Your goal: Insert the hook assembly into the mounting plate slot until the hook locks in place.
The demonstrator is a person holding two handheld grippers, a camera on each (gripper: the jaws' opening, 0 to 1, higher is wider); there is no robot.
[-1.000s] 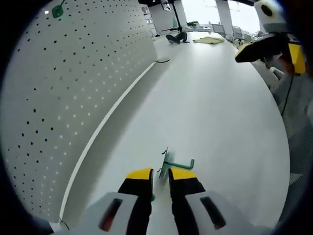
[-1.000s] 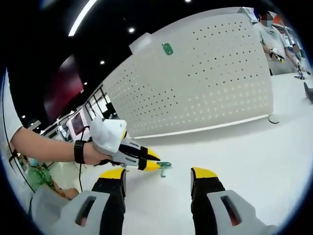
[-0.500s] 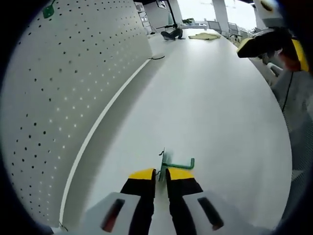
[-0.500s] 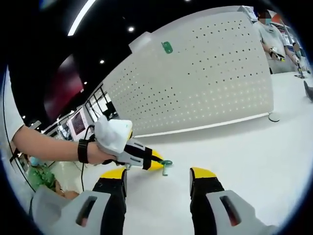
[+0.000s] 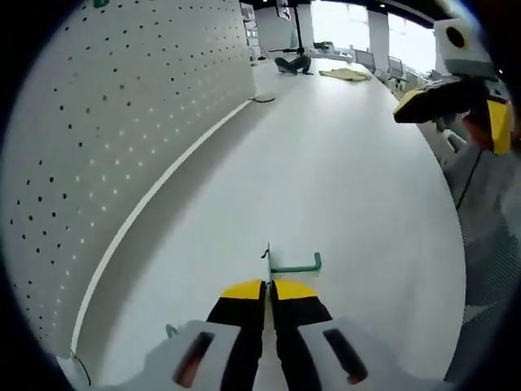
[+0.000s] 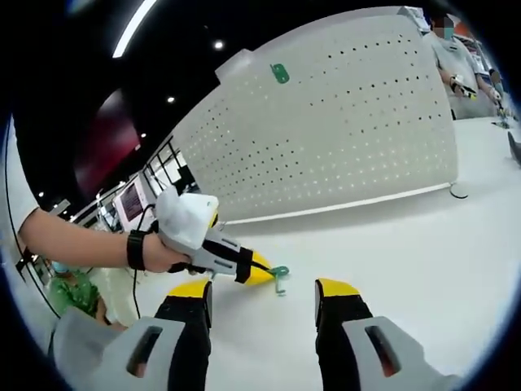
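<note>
My left gripper (image 5: 268, 287) has its yellow-tipped jaws clamped on the small green metal hook (image 5: 286, 265), just off the white tabletop (image 5: 342, 171) in front of the upright white perforated pegboard (image 5: 106, 122). My right gripper (image 6: 263, 289) is spread wide, holding nothing.

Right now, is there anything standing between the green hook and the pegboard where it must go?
Nothing visible does. The left tongs are shut on the green hook, and bare white table lies between it and the pegboard.
</note>
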